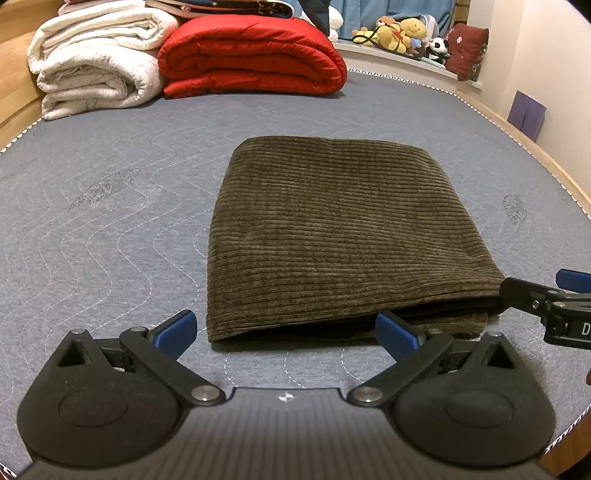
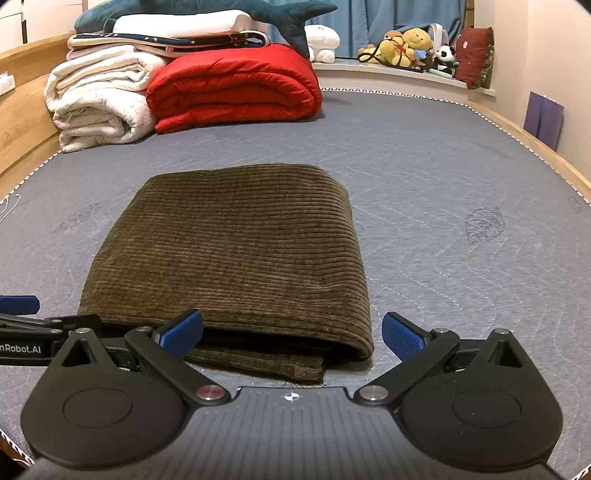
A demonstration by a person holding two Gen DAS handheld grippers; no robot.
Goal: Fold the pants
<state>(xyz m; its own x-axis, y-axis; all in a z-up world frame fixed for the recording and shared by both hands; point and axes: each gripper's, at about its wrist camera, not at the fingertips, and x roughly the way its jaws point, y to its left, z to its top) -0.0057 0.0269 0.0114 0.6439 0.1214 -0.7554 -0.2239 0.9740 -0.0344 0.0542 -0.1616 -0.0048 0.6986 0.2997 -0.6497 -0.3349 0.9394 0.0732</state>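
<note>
Brown corduroy pants (image 1: 332,229) (image 2: 236,251) lie folded into a thick rectangle on the grey quilted mattress (image 1: 103,229) (image 2: 461,258). My left gripper (image 1: 286,332) is open just short of the bundle's near left edge, nothing between its blue fingertips (image 1: 177,330). My right gripper (image 2: 291,334) is open as well, straddling the near right corner of the bundle, where the lower layers stick out. In the left wrist view the right gripper (image 1: 554,302) shows at the right edge. In the right wrist view part of the left gripper (image 2: 22,325) shows at the left edge.
At the far end of the mattress sit a folded red quilt (image 1: 255,55) (image 2: 236,85) and a rolled white blanket (image 1: 96,59) (image 2: 99,96). Plush toys (image 1: 399,33) (image 2: 410,48) line a ledge behind. A wooden bed frame (image 1: 546,162) (image 2: 22,122) borders the mattress.
</note>
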